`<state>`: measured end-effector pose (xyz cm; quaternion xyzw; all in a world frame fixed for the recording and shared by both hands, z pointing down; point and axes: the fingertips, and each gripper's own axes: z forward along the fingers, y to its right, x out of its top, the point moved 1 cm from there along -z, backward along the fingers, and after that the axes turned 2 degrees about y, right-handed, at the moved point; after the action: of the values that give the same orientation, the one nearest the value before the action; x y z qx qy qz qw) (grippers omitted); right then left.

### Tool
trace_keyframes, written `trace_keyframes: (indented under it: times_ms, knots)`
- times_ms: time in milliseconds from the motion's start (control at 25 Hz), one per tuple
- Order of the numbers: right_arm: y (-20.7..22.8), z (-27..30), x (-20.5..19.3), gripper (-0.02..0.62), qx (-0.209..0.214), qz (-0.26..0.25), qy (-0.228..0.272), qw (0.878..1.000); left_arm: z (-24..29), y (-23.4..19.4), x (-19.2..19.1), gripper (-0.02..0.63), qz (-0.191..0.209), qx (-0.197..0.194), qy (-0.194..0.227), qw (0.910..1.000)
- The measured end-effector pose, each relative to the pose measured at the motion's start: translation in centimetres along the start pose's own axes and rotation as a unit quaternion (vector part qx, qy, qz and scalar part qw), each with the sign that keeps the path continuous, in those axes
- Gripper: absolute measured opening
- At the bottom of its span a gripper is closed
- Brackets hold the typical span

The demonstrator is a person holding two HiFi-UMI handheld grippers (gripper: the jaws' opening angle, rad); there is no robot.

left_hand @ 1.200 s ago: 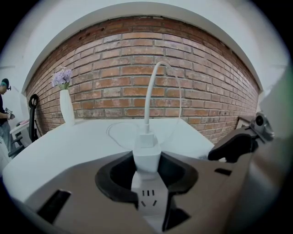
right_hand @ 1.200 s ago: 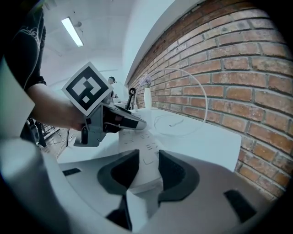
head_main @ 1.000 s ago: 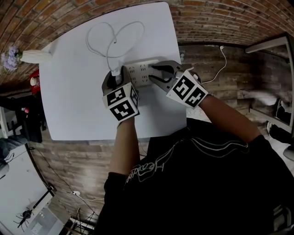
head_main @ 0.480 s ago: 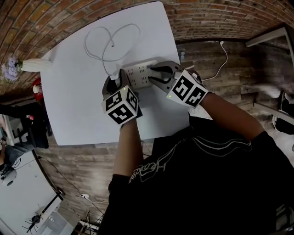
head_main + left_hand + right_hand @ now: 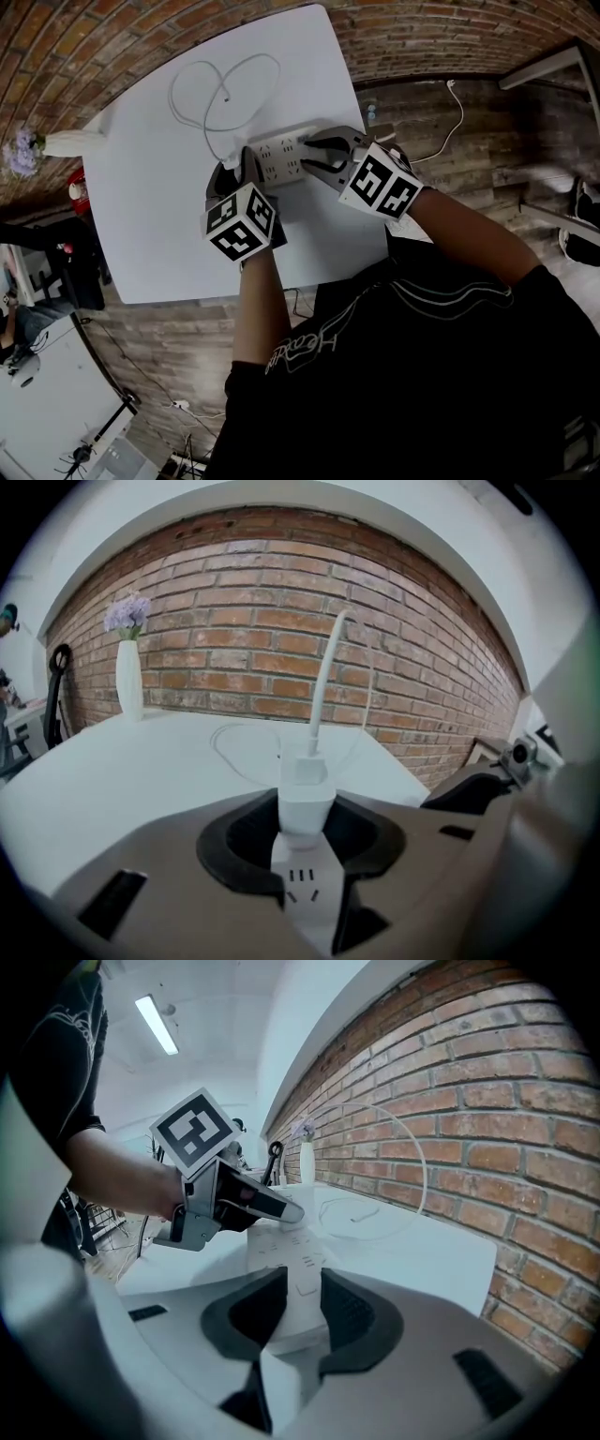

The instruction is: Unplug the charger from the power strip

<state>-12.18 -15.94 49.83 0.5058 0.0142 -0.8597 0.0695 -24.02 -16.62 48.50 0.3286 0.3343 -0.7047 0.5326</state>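
Brick wall [image 5: 281, 630]: red, behind the far edge of the white surface in both tongs' views. Surface [image 5: 159, 216]: white, square with rounded corners, turned on a slant in the head view, carrying every item below. Person: black printed shirt [image 5: 450, 375] at the 5 o'clock part of the head view, one forearm reaching to each tool. Right tongs [image 5: 317, 153]: enter from 4 o'clock, marker cube behind them; their jaws have just been closing, with the 3 o'clock end of the power strip between them, and the black pads lie against its two long sides. Left tongs [image 5: 246, 161]: enter from 6 o'clock, marker cube toward the person; jaws part-way in and clamped on the charger, one pad at each side of its body. Power strip [image 5: 281, 155]: white, several sockets, lying flat at about 3 o'clock from the middle of the surface, between the two tools. Vase [image 5: 128, 686]: white and slender, at the 9 o'clock edge of the surface in the head view, well apart from the strip, holding pale purple flowers [image 5: 127, 614]. Cable [image 5: 322, 686]: thin and white, rising from the top of the charger and running into a loose double loop on the surface at 12 o'clock from the left tongs. Charger [image 5: 307, 799]: small white block, upright at the 9 o'clock end of the strip, seated on the strip.
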Motion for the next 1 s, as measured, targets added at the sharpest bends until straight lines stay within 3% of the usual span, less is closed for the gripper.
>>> trace_keyframes:
  times_ms: [240, 320, 400, 520, 640, 720, 880, 1000]
  knots:
    - [0.17, 0.01, 0.04, 0.083, 0.001, -0.010, 0.002, 1.000, -0.16, 0.59, 0.35, 0.133, 0.068, 0.035, 0.011, 0.9970]
    - [0.15, 0.01, -0.01, 0.083, 0.000, -0.009, 0.003, 1.000, -0.17, 0.70, 0.33, 0.133, 0.073, 0.034, 0.008, 0.9967]
    - [0.18, 0.02, -0.01, 0.083, -0.002, -0.009, 0.004, 1.000, -0.13, 0.55, 0.26, 0.133, 0.048, 0.021, 0.003, 0.9986]
    - [0.16, 0.00, 0.04, 0.083, 0.000, -0.010, 0.003, 1.000, 0.03, 0.11, 0.16, 0.137, -0.021, -0.017, -0.008, 0.9996]
    - [0.15, -0.01, -0.04, 0.080, 0.002, -0.009, 0.000, 1.000, 0.11, -0.01, 0.14, 0.138, -0.034, -0.032, -0.013, 0.9988]
    - [0.15, 0.03, -0.02, 0.080, 0.002, -0.009, 0.000, 1.000, 0.12, 0.00, 0.20, 0.138, -0.015, -0.021, -0.013, 0.9996]
    - [0.25, 0.11, -0.04, 0.080, -0.003, -0.010, 0.001, 1.000, 0.09, 0.49, 0.46, 0.135, 0.061, 0.022, -0.007, 0.9979]
    - [0.24, 0.11, -0.06, 0.080, -0.001, -0.007, 0.000, 1.000, 0.06, 0.69, 0.51, 0.135, 0.076, 0.031, -0.005, 0.9966]
